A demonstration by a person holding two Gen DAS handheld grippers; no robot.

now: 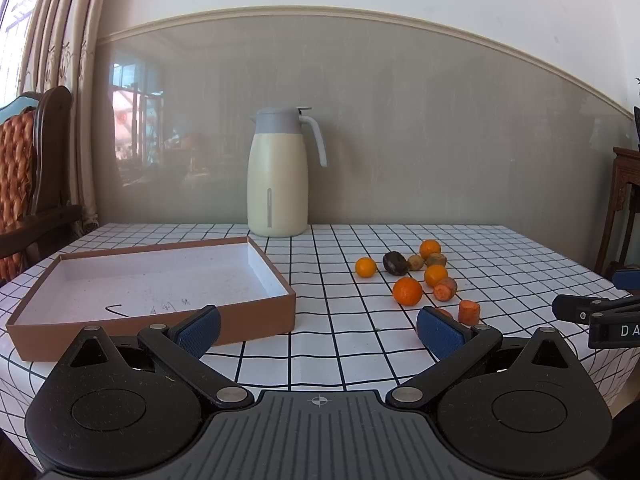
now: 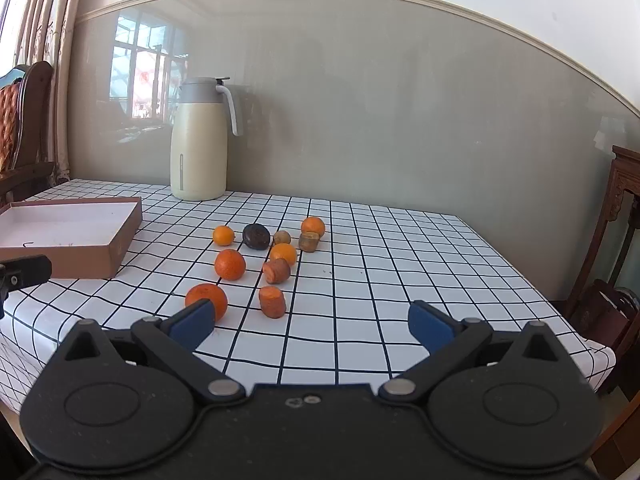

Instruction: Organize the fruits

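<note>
A shallow brown cardboard box (image 1: pixel 276 308) with a white inside lies open on the checked tablecloth, also at the left of the right wrist view as the box (image 2: pixel 124 240). Right of it sits a loose cluster: several oranges (image 1: pixel 407 291) (image 2: pixel 229 265), carrot chunks (image 1: pixel 469 312) (image 2: pixel 273 301), a dark round fruit (image 1: pixel 395 263) (image 2: pixel 256 236) and small brownish pieces (image 2: pixel 309 241). My left gripper (image 1: pixel 318 326) is open and empty over the table's front edge, between box and fruit. My right gripper (image 2: pixel 312 322) is open and empty, its left fingertip (image 2: pixel 192 322) in front of the nearest orange (image 2: pixel 206 298).
A cream thermos jug (image 1: pixel 278 172) (image 2: pixel 199 140) with a grey lid stands at the back by the wall. A wooden chair (image 1: pixel 28 168) is at the far left, dark wooden furniture (image 2: pixel 616 240) at the right. The table's front edge drops away just below both grippers.
</note>
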